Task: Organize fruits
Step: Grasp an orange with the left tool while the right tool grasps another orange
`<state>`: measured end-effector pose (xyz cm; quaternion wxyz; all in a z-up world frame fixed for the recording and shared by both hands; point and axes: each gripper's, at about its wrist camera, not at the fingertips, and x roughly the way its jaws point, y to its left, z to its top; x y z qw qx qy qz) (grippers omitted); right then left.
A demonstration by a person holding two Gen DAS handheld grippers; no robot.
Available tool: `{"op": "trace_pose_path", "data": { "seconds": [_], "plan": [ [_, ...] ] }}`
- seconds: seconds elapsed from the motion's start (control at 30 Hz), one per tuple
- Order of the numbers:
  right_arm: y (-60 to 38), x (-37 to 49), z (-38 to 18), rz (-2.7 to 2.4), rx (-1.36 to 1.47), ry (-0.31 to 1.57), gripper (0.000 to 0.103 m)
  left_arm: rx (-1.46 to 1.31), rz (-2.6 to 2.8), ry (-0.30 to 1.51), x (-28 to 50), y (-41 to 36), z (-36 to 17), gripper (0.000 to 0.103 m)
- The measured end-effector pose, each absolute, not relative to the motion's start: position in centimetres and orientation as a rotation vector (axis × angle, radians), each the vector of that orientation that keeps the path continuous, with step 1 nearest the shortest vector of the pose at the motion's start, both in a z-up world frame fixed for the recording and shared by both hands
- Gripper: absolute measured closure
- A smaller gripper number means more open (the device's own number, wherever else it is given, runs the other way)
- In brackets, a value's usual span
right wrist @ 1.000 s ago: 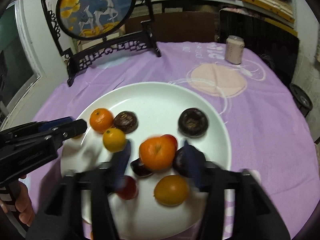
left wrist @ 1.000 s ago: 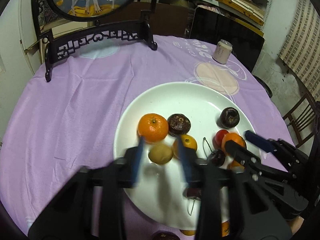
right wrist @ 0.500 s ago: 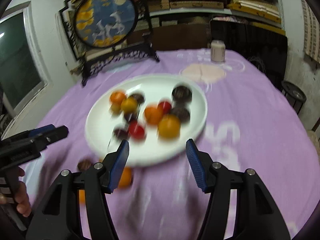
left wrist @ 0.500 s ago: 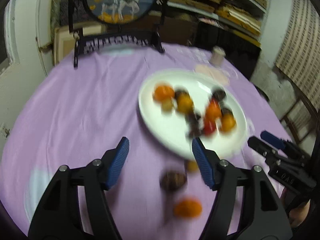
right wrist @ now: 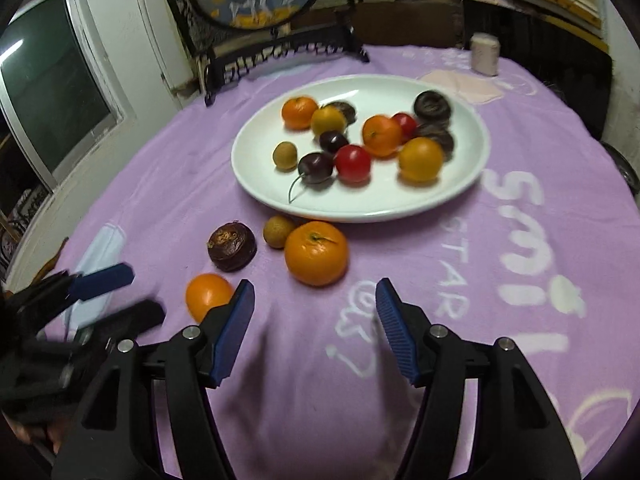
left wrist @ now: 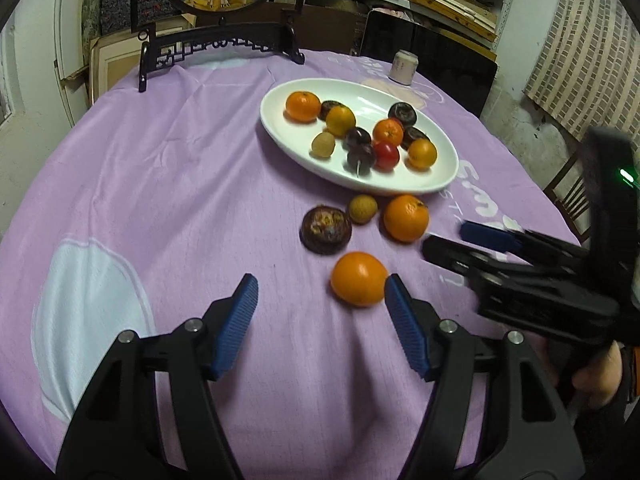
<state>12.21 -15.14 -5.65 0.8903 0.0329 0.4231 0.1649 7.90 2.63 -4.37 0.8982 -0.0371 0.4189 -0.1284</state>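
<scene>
Lay four fruits loose on the purple-clothed surface (left wrist: pixel 160 168) just off the near rim of the white plate (left wrist: pixel 440 184): a tangerine (right wrist: pixel 316 253), a small tan fruit (right wrist: pixel 279 231), a dark brown fruit (right wrist: pixel 232 246) and an orange (left wrist: pixel 359 284). Held about ten more fruits inside that rim. Stretched bare cloth left of the plate. Hovered low, left tongs (left wrist: pixel 320 312) spread wide, the orange beside the right fingertip. Hovered likewise spread and gripping nothing, right tongs (right wrist: pixel 314 312), short of the tangerine.

white plate (left wrist: pixel 440 184), orange tangerine (right wrist: pixel 316 253), dark brown mangosteen (left wrist: pixel 326 230), lilac tablecloth (left wrist: pixel 180 184) with white print
</scene>
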Motion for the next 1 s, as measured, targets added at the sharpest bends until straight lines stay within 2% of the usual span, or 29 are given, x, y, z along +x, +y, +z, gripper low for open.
{"op": "trace_pose_path", "data": {
  "seconds": [0.43,0.5,0.53,1.0],
  "plan": [
    [-12.9,15.9,-7.1,0.326,0.031,0.935,0.040,-0.089,-0.283,0.877,7.8,2.7,-4.4,0.035],
    [-12.8,15.9,-7.3,0.322,0.013,0.923,0.057,-0.086,-0.285,0.884,7.9,2.5,-4.5,0.035],
    [-12.8,15.8,-7.2,0.304,-0.005,0.917,0.062,-0.084,-0.285,0.885,7.9,2.4,-4.5,0.034],
    [-19.1,8.4,-4.3,0.338,0.132,0.858,0.062,-0.047,-0.283,0.957,9.3,-0.2,-6.1,0.033]
  ]
}}
